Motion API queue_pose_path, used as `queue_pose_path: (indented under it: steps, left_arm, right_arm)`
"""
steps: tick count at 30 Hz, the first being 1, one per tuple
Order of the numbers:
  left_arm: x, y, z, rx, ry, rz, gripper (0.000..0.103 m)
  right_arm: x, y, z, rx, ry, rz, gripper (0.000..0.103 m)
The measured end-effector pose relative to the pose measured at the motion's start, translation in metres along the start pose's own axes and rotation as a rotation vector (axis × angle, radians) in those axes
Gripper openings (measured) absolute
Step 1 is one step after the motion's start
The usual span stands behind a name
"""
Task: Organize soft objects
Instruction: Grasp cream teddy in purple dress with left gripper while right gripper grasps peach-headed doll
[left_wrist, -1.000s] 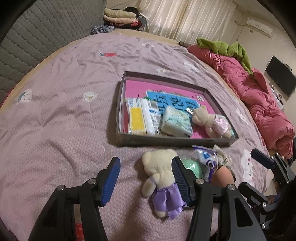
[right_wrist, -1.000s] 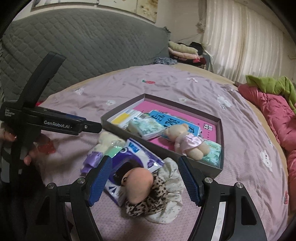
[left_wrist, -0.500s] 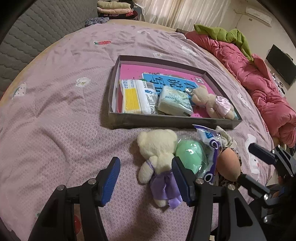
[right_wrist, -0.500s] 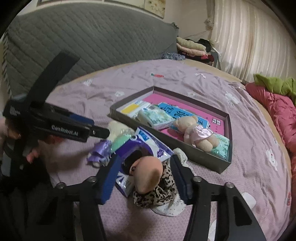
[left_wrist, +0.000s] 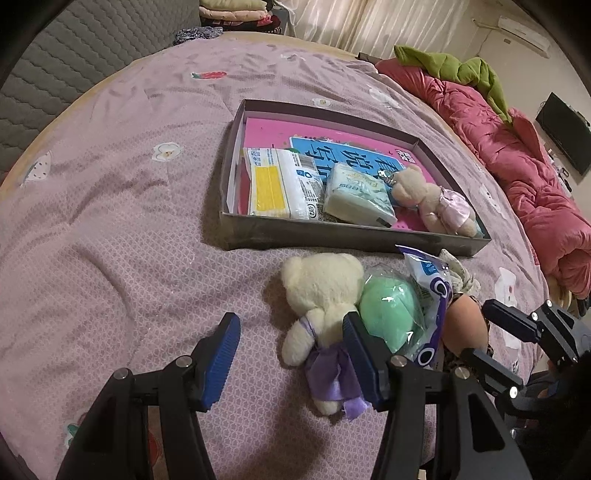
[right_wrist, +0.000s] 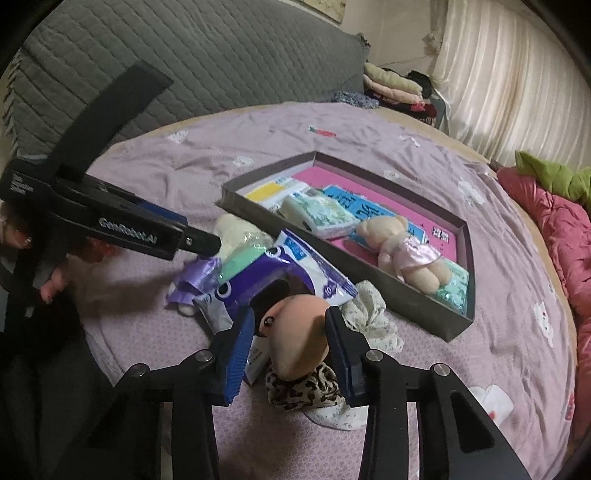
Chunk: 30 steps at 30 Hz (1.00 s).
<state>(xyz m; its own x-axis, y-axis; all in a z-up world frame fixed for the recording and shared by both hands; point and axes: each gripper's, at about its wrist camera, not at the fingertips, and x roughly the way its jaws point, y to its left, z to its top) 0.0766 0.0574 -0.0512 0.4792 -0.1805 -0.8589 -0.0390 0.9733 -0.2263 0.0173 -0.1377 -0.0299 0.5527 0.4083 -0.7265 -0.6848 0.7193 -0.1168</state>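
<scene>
On the purple bed cover, in front of the dark shallow box (left_wrist: 332, 236), lies a cream bear in a purple dress (left_wrist: 325, 284). My left gripper (left_wrist: 290, 321) hangs open over its lower body, its right pad beside the bear. Next to the bear sit a green soft thing in clear wrap (left_wrist: 388, 310) and a purple-and-white packet (right_wrist: 280, 277). A doll with a peach head (right_wrist: 299, 339) and leopard-print clothes (right_wrist: 306, 387) lies nearest. My right gripper (right_wrist: 290, 314) is closing around that head, pads close on both sides, a small gap still on the left.
The box holds a yellow-striped tissue pack (left_wrist: 277, 184), a pale green pack (left_wrist: 358, 195) and a bear in a pink dress (right_wrist: 402, 251). A white floral cloth (right_wrist: 369, 317) lies by the doll. A pink quilt (left_wrist: 517, 166) runs along the right; a grey headboard (right_wrist: 221, 55) stands behind.
The right gripper's jaws have narrowed from wide apart to close around the doll's head. The left gripper stays open, tipped slightly more toward the cream bear.
</scene>
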Motion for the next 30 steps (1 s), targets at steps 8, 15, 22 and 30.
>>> queue_pose_path:
  steps: [8,15,22,30]
  left_arm:
    - [0.004,-0.001,0.001,0.002,0.007,-0.006,0.058]
    - [0.011,0.0,0.003,-0.005,0.017,-0.028,0.058]
    - [0.02,-0.006,0.004,-0.003,0.045,-0.069,0.058]
    - [0.033,-0.002,0.008,-0.055,0.076,-0.118,0.058]
  right_arm:
    - [0.01,-0.002,0.0,0.005,0.026,-0.019,0.041]
    - [0.017,-0.005,0.0,0.013,0.039,-0.027,0.041]
    - [0.02,-0.007,0.0,0.014,0.048,-0.03,0.041]
    - [0.026,-0.01,-0.001,0.027,0.066,-0.05,0.041]
